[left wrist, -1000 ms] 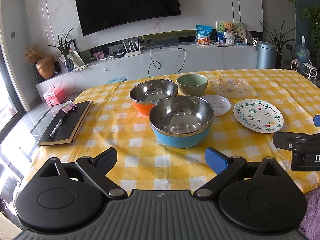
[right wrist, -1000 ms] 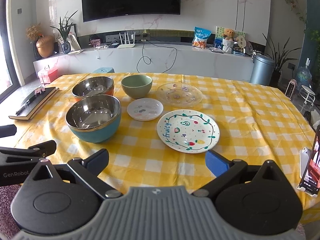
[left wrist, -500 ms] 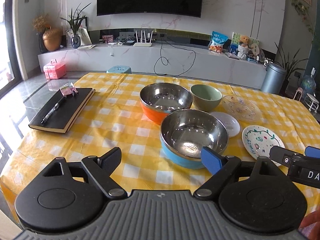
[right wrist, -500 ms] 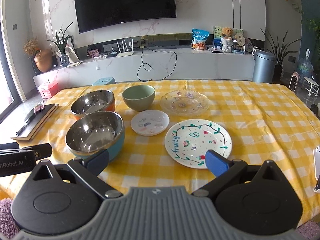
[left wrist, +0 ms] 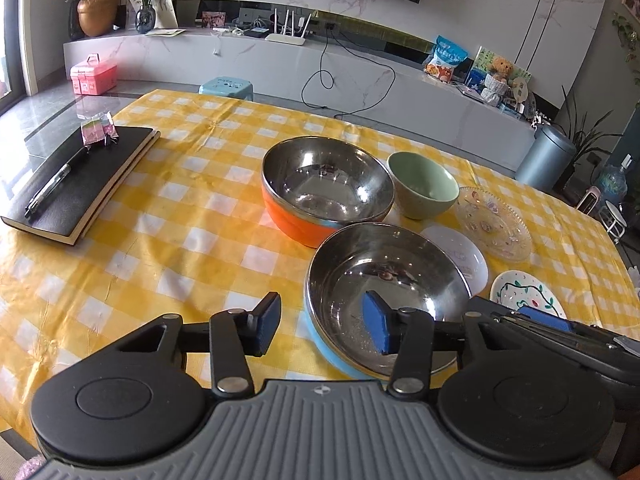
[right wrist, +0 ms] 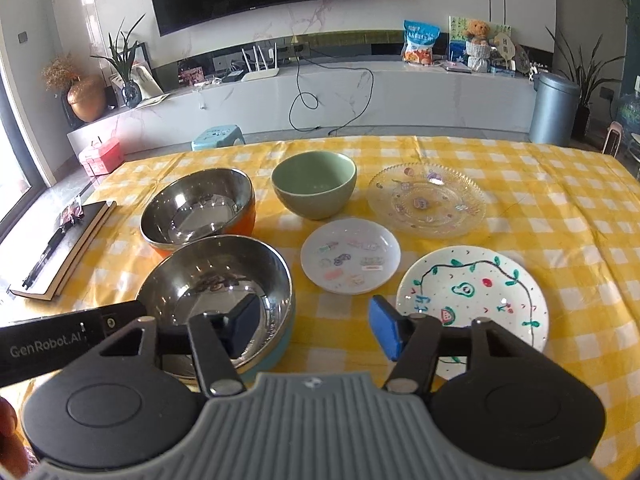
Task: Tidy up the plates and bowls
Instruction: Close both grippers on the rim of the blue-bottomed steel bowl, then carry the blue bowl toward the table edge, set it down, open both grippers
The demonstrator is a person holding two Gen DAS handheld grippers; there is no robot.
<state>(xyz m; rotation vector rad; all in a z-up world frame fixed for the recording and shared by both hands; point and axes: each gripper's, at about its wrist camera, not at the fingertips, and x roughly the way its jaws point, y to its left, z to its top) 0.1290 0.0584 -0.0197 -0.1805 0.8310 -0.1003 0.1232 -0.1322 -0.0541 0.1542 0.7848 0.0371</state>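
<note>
The left gripper [left wrist: 322,330] and right gripper [right wrist: 314,330], jaws closing with pads apart and gripping nothing, straddle opposite rims of the blue-sided steel bowl [right wrist: 212,280] on the yellow checked tablecloth [right wrist: 540,216].

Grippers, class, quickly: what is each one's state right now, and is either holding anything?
Left gripper: jaws closing astride the blue bowl's near rim, not gripping yet.
Right gripper: jaws closing, nothing held.

Black notebook [left wrist: 76,184] with pen [left wrist: 56,184] on yellow checked tablecloth [left wrist: 192,216], pink box [left wrist: 93,74] beyond
</note>
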